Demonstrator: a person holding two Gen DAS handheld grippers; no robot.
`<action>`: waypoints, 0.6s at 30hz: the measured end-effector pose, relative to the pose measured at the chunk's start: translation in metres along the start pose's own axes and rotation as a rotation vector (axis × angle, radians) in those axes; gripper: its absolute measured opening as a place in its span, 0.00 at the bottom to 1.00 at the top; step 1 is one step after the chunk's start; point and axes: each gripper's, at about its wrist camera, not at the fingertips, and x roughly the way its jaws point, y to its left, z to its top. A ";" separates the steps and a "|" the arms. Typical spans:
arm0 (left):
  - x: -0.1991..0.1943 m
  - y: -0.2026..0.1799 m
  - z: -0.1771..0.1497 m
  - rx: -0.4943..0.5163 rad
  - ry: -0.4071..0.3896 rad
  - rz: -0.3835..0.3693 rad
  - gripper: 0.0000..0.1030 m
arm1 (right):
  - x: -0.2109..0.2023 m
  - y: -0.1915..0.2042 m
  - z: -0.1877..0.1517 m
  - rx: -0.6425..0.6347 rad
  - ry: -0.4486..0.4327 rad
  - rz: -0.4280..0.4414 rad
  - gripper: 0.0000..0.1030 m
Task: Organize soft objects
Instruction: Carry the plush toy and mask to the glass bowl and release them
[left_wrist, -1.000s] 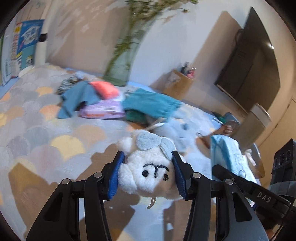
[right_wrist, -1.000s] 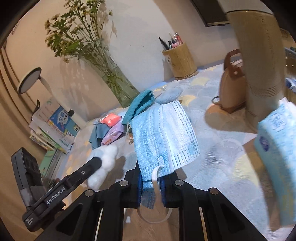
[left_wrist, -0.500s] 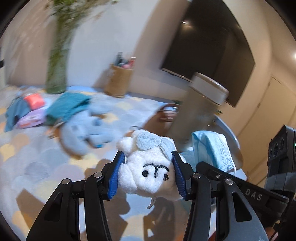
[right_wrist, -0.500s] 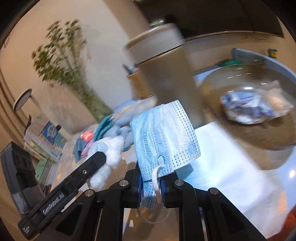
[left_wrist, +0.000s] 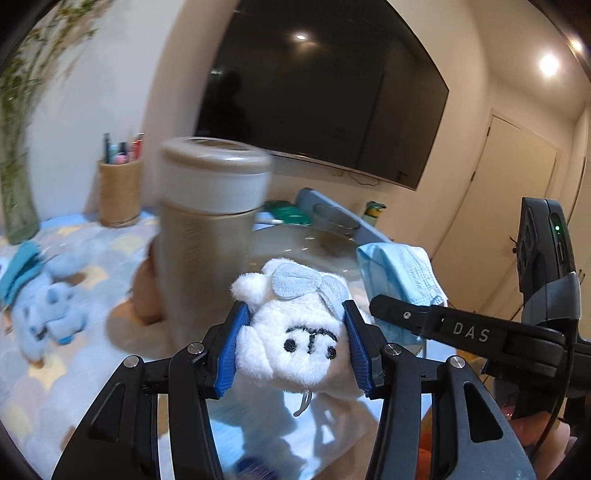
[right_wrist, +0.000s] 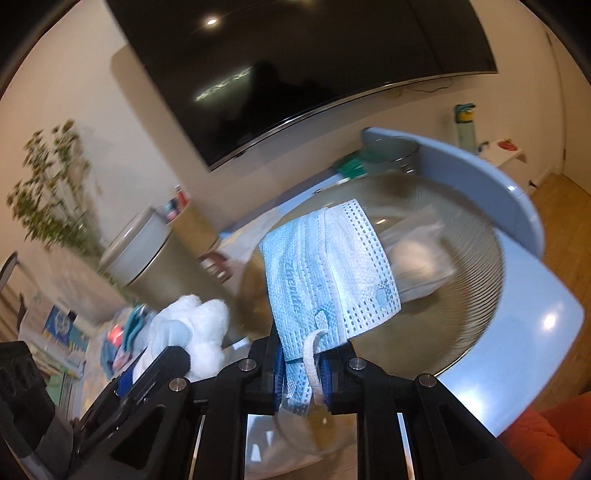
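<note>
White plush fills our left gripper (left_wrist: 293, 345): the stuffed toy (left_wrist: 295, 334) sits squeezed between both blue pads, face toward the camera. Just right of it, our right gripper (right_wrist: 303, 363) is clamped on the lower edge of a blue face mask (right_wrist: 328, 273), which stands up over the far glass bowl (right_wrist: 476, 295). A second ago we faced the scalloped cloth and the plant vase; now both views have swung right to the television (left_wrist: 314, 85) and the tall beige canister (left_wrist: 210, 221). The bowl holds a clear wrapped packet (right_wrist: 417, 266); the woven cup (left_wrist: 119, 192) holds pens.
</note>
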 end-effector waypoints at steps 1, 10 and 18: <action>0.004 -0.003 0.003 0.002 0.004 -0.006 0.47 | 0.000 -0.003 0.003 0.004 -0.001 -0.007 0.15; 0.038 -0.023 0.019 0.035 0.039 -0.050 0.51 | 0.010 -0.033 0.034 0.058 0.016 -0.033 0.15; 0.058 -0.025 0.014 0.048 0.131 -0.025 0.94 | 0.018 -0.047 0.044 0.102 0.004 -0.079 0.91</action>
